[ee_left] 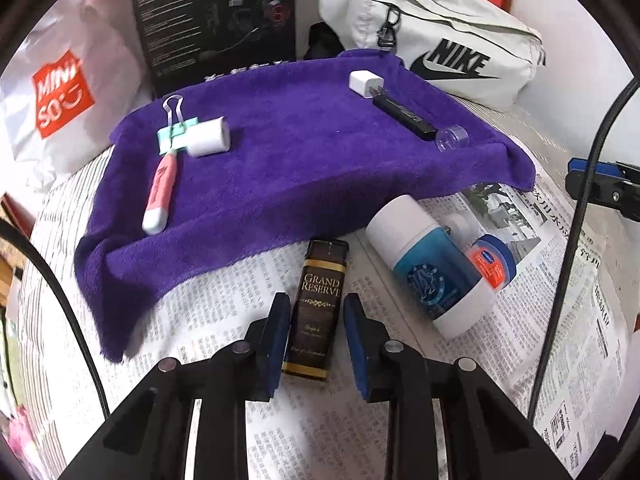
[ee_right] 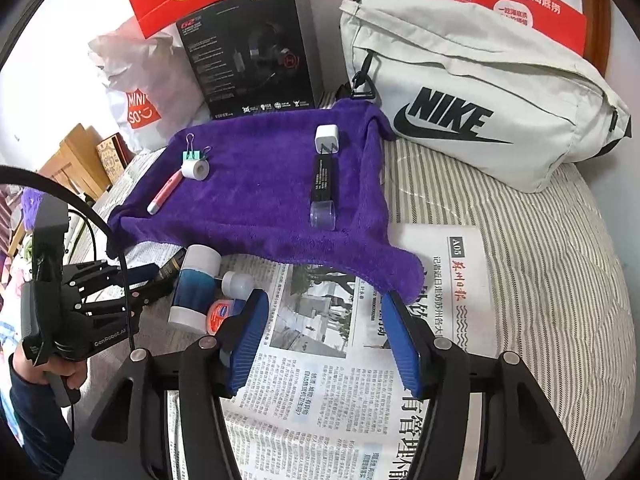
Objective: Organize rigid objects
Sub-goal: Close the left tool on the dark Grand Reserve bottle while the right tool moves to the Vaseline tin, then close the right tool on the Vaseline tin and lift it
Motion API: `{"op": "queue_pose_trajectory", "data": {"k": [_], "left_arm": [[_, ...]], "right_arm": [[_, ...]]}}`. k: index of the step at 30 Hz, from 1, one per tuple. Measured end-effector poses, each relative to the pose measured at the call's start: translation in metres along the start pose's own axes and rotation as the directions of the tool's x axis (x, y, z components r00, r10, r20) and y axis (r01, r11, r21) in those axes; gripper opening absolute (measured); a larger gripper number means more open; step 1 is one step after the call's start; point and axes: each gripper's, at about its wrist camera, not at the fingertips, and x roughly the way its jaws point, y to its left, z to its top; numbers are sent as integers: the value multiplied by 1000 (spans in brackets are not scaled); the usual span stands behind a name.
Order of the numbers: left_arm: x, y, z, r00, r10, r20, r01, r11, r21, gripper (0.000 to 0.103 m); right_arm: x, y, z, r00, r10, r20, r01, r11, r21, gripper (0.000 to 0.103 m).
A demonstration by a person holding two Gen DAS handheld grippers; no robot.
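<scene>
Contents on towel [ee_left: 300, 152], purple, six items in two groups:
- At 10 o'clock: one mint clip [ee_left: 176, 136], one white roll [ee_left: 210, 142], one pink pen [ee_left: 160, 192], all touching.
- At 2 o'clock, in a line: one white charger [ee_left: 364, 83], one black stick [ee_left: 404, 114], one clear cap [ee_left: 452, 138].

Contents on newspaper [ee_right: 320, 380], four items just off the towel's near edge:
- One Grand Reserve box [ee_left: 314, 308], brown and gold, lying flat.
- One blue-and-white bottle [ee_left: 424, 264] on its side at 3 o'clock of that box.
- One red-labelled jar [ee_left: 494, 262] touching the bottle.
- One small white bottle [ee_right: 236, 284] beside them.

Legible text at the rear: "MINISO" on one white bag [ee_left: 60, 96], "HECATE" on one black carton [ee_right: 256, 48], "NIKE" on one pale pouch [ee_right: 480, 92].

Left claw [ee_left: 316, 300]: closed on the Grand Reserve box, one pad against each long side.

Right claw [ee_right: 324, 300]: open over bare newspaper, nothing between the pads.

Clearance: the towel's centre is bare; the newspaper from 3 to 6 o'clock of the right claw is open.
</scene>
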Motion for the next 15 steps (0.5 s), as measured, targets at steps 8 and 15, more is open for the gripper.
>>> {"op": "queue_pose_trajectory", "data": {"k": [8,15], "left_arm": [[3,0,5,1000,-23,-3,23,999,30,24],[-2,17,-4,1000,9,-3,-9,1000,-24,24]], "right_arm": [[11,11,-7,998,48,-29,-49,998,-27,59],[30,37,-17,986,145,-80,-150,986,-67,59]]}}
